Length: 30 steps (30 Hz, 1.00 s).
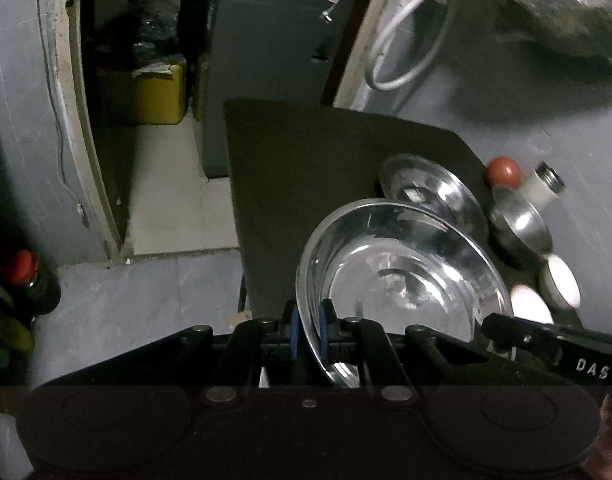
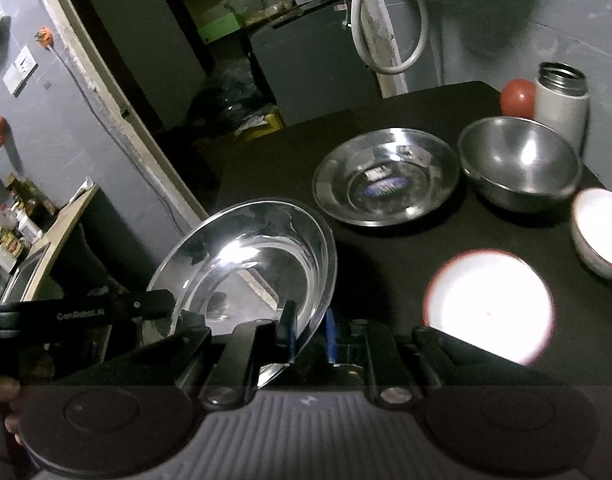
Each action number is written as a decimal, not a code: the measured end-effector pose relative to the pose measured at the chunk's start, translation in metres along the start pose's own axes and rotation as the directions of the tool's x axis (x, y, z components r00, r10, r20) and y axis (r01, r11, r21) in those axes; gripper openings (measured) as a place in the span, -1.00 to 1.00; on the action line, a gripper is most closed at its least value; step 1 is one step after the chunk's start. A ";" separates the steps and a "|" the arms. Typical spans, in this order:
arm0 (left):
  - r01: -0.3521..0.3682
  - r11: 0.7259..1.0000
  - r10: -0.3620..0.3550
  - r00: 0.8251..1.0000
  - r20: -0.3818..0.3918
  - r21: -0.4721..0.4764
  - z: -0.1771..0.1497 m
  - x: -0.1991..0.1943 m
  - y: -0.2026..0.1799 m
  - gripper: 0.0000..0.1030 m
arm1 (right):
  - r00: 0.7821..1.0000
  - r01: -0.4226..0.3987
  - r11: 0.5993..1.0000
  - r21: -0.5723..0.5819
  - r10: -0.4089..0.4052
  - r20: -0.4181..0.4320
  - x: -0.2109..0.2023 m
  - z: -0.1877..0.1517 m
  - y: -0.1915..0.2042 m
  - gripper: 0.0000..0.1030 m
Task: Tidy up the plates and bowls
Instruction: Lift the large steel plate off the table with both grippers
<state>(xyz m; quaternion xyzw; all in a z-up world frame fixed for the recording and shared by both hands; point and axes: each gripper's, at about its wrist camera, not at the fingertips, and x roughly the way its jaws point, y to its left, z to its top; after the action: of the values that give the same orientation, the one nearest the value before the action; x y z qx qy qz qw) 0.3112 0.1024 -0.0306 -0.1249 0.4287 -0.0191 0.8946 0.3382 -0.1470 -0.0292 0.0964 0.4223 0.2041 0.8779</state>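
A shiny steel plate (image 1: 402, 280) (image 2: 246, 264) hangs tilted above the near edge of the black table (image 2: 386, 120). My left gripper (image 1: 309, 332) is shut on one side of its rim between blue pads. My right gripper (image 2: 310, 332) is shut on the opposite side of the rim. A second steel plate (image 2: 386, 176) (image 1: 434, 188) lies flat on the table beyond it. A steel bowl (image 2: 520, 164) (image 1: 522, 224) sits to its right. A red-rimmed white plate (image 2: 488, 300) and a white bowl (image 2: 600, 232) rest nearer, on the right.
A white flask (image 2: 562, 100) with an open steel mouth and a red ball-like object (image 2: 517, 98) stand at the table's far right corner. A doorway with a yellow box (image 1: 154, 92) and a dark cabinet (image 1: 266, 60) lies beyond the table. A grey hose (image 2: 390, 20) hangs on the wall.
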 end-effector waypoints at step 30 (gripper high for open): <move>-0.111 0.953 0.144 0.984 -0.101 0.281 -0.057 -0.004 -0.077 -0.67 | 0.979 0.101 0.969 -0.225 -0.137 -0.152 -0.035 -0.053 0.001 -0.50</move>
<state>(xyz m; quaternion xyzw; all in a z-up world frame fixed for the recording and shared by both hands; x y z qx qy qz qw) 0.2700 0.0170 -0.0433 0.0297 0.4824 -0.0279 0.8750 0.2769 -0.1622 -0.0374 -0.0424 0.4743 0.2030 0.8556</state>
